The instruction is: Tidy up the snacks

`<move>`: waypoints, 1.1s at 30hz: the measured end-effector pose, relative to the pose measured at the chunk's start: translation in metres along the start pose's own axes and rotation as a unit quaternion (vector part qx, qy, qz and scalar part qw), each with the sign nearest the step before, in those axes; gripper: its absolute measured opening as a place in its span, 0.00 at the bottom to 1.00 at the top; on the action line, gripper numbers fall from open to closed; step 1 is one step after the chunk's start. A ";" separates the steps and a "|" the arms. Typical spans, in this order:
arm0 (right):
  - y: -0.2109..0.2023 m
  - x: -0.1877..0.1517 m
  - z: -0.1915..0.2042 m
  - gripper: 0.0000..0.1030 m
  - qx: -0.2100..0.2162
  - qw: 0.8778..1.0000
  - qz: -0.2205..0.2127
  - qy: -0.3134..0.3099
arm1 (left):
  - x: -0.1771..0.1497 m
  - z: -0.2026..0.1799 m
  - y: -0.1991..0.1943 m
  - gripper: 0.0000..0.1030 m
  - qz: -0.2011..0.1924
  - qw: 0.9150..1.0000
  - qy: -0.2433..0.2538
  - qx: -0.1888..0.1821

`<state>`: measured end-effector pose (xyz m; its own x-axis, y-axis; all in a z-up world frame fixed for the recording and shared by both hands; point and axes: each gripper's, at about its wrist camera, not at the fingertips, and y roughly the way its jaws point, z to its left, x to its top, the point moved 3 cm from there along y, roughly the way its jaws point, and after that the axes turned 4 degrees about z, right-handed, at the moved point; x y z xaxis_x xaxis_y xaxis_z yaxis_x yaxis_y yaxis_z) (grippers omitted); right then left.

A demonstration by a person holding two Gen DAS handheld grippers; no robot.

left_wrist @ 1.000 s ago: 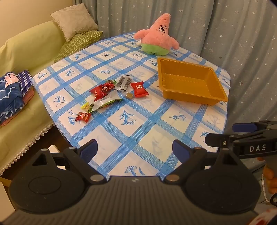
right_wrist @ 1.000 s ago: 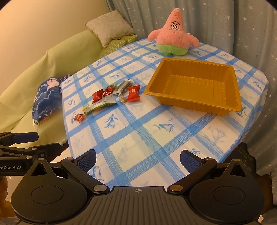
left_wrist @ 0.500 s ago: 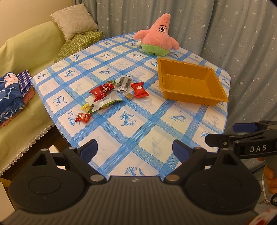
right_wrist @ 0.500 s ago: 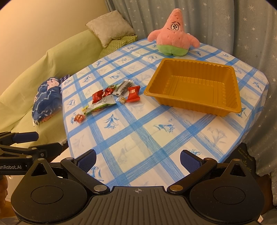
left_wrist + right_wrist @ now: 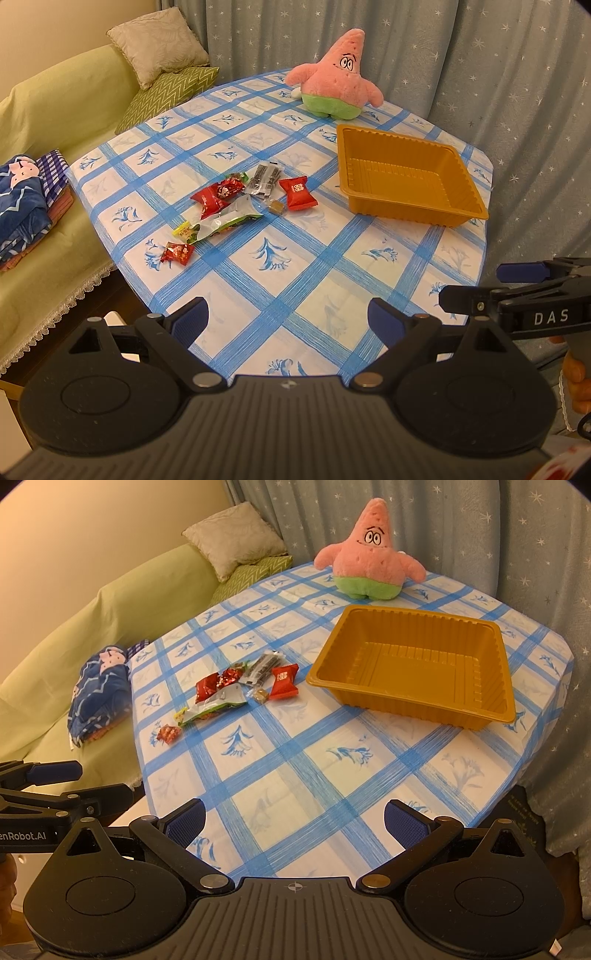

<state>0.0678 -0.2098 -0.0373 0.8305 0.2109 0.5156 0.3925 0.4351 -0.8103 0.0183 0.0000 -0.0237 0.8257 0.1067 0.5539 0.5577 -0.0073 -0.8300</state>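
- The left hand-held gripper (image 5: 288, 319) hovers over the near edge of the counter (image 5: 280, 266), its blue-padded fingers spread wide with nothing between them.
- The right hand-held gripper (image 5: 293, 819) hangs over the same near edge, likewise spread wide and holding nothing.
- Each gripper shows at the edge of the other's view, the two side by side and apart.
- The counter wears a white cloth with blue checks.
- An orange tray (image 5: 476, 716) sits on the right side of the counter, with nothing in it.
- The snacks lie in a loose cluster left of the tray, near it but not touching.
- A red pack (image 5: 298, 192) is closest to the tray, with a small brown candy (image 5: 276, 208) just beside it.
- A dark clear pack (image 5: 264, 180) lies behind those two.
- Two red wrappers (image 5: 218, 194) sit to the left, touching a long silver-green pouch (image 5: 225, 218).
- A small yellow candy (image 5: 181, 231) rests at the pouch's near end.
- A small red candy (image 5: 178, 253) lies slightly apart, nearest the counter's left edge.
- A pink star plush (image 5: 369, 559) stands upright at the far edge, behind the tray.
- A green sofa (image 5: 55, 110) with cushions stands left of the counter, with a folded blue cloth (image 5: 20, 199) on its seat.
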 end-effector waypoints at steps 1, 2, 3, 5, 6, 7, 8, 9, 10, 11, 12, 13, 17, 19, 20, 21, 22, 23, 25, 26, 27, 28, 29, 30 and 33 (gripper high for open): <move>0.000 0.000 0.000 1.00 0.000 1.000 0.000 0.000 | 0.000 0.000 0.000 0.90 0.000 1.000 0.000 0.000; 0.000 0.000 0.000 1.00 0.000 1.000 0.000 0.000 | 0.000 0.000 0.000 0.90 0.000 1.000 0.000 0.000; 0.001 0.000 0.000 1.00 0.000 1.000 0.000 0.000 | 0.000 0.000 0.000 0.90 0.000 1.000 0.000 0.000; 0.001 0.001 0.000 1.00 0.000 1.000 0.000 0.000 | 0.000 0.000 0.000 0.90 0.000 1.000 0.000 0.000; 0.001 0.001 0.000 1.00 0.000 1.000 0.000 0.000 | 0.000 0.000 0.000 0.90 0.000 1.000 0.000 0.000; 0.001 0.001 0.001 1.00 0.000 1.000 0.000 0.000 | 0.000 0.000 0.000 0.90 0.000 1.000 0.000 0.000; 0.002 0.001 0.001 1.00 0.000 1.000 0.000 0.000 | 0.000 0.000 0.000 0.90 0.000 1.000 0.000 0.000; 0.002 0.001 0.001 1.00 0.000 1.000 0.000 0.000 | 0.000 0.000 0.000 0.90 0.000 1.000 0.000 0.000; 0.002 0.001 0.001 1.00 0.000 1.000 0.000 0.000 | 0.000 0.000 0.000 0.90 0.000 1.000 0.000 0.000; 0.003 0.001 0.001 1.00 0.000 1.000 0.000 0.000 | 0.000 0.000 0.000 0.90 0.000 1.000 0.000 0.000; 0.003 0.001 0.001 1.00 0.000 1.000 0.000 0.000 | 0.000 0.000 0.000 0.90 0.000 1.000 0.000 0.000; 0.003 0.001 0.002 1.00 0.000 1.000 0.000 0.000 | 0.000 0.000 0.000 0.90 0.000 1.000 0.000 0.000; 0.004 0.002 0.002 1.00 0.000 1.000 0.000 0.000 | 0.000 0.000 0.000 0.90 0.000 1.000 0.000 0.000; 0.004 0.002 0.002 1.00 0.000 1.000 0.000 0.000 | 0.000 0.000 0.000 0.90 0.000 1.000 0.000 0.000; 0.004 0.002 0.002 1.00 0.000 1.000 0.000 0.000 | 0.000 0.000 0.000 0.90 0.000 1.000 0.000 0.000; 0.005 0.002 0.002 1.00 0.000 1.000 0.000 0.000 | 0.000 0.000 0.000 0.90 0.001 1.000 0.000 0.000; 0.005 0.002 0.002 1.00 0.000 1.000 0.000 0.000 | 0.000 0.000 0.000 0.90 0.001 1.000 0.000 0.000; 0.005 0.002 0.003 1.00 0.000 1.000 0.000 0.000 | 0.000 0.000 0.000 0.90 0.000 1.000 0.000 0.000; 0.006 0.002 0.003 1.00 0.000 1.000 0.001 0.000 | 0.000 0.000 0.000 0.90 0.001 1.000 0.000 0.000; 0.006 0.003 0.003 1.00 0.000 1.000 0.001 0.000 | 0.000 0.000 0.000 0.90 0.001 1.000 0.000 0.000; 0.006 0.003 0.003 1.00 0.000 1.000 0.001 0.000 | 0.000 0.000 0.000 0.90 0.001 1.000 -0.001 0.000; 0.006 0.003 0.004 1.00 0.000 1.000 0.000 0.000 | 0.000 0.000 0.000 0.90 0.001 1.000 -0.001 0.000; 0.006 0.003 0.004 1.00 0.000 1.000 0.001 0.000 | 0.000 0.000 0.000 0.90 0.001 1.000 0.000 -0.001; 0.007 0.003 0.004 1.00 0.000 1.000 0.001 0.000 | 0.000 0.000 0.000 0.90 0.001 1.000 0.000 -0.001; 0.007 0.004 0.005 1.00 0.000 1.000 0.001 0.000 | 0.000 0.000 0.000 0.90 0.001 1.000 0.000 -0.001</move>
<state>0.0718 -0.2018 -0.0397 0.8307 0.2124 0.5146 0.3913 0.4349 -0.8111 0.0184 0.0000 -0.0238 0.8269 0.1076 0.5520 0.5560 -0.0087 -0.8311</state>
